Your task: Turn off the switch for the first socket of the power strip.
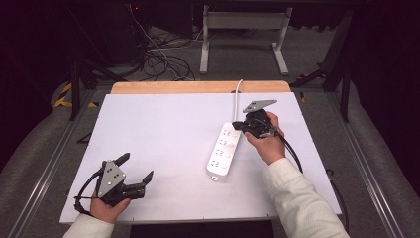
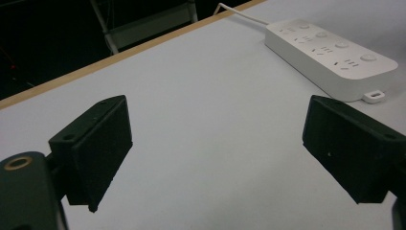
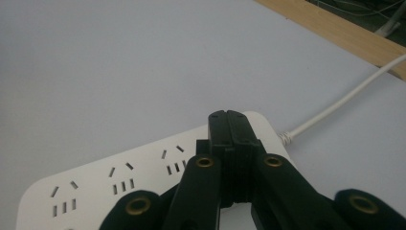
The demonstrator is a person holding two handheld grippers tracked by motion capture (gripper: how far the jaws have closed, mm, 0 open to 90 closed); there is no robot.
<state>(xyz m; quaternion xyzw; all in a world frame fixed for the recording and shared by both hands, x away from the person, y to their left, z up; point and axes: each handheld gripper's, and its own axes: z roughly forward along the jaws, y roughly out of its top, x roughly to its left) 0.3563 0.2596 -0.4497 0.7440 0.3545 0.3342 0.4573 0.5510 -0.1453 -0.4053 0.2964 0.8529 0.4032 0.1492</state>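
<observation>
Lying lengthwise on the white table top, the white power strip [image 1: 224, 151] sits right of the table's middle, its long axis running from the near edge toward the far edge with a slight tilt to the right at the far end. Its white cord [image 1: 237, 97] leaves the far end and runs to the wooden strip [image 1: 198, 87] along the table's far edge. In the right gripper view the strip shows its rows of sockets [image 3: 119, 179] facing up, and the cord [image 3: 344, 98] trails off toward the wooden edge.

The right gripper [image 1: 241, 125] is at the strip's far end, held in the person's right hand [image 1: 267, 141]; its jaws are pressed together with nothing between them (the right gripper view shows the two black tips meeting flat over the strip's end). Whether the tips touch the strip's surface or hover just above it I cannot tell. A black cable [image 1: 292, 151] trails from this gripper back toward the table's right edge.

The left gripper [image 1: 136, 171] rests near the table's near left corner, well apart from the strip, in the person's left hand [image 1: 106, 208]. Its jaws stand wide apart with only bare table top between them; in the left gripper view the strip [image 2: 330, 55] lies beyond the right-hand jaw.
</observation>
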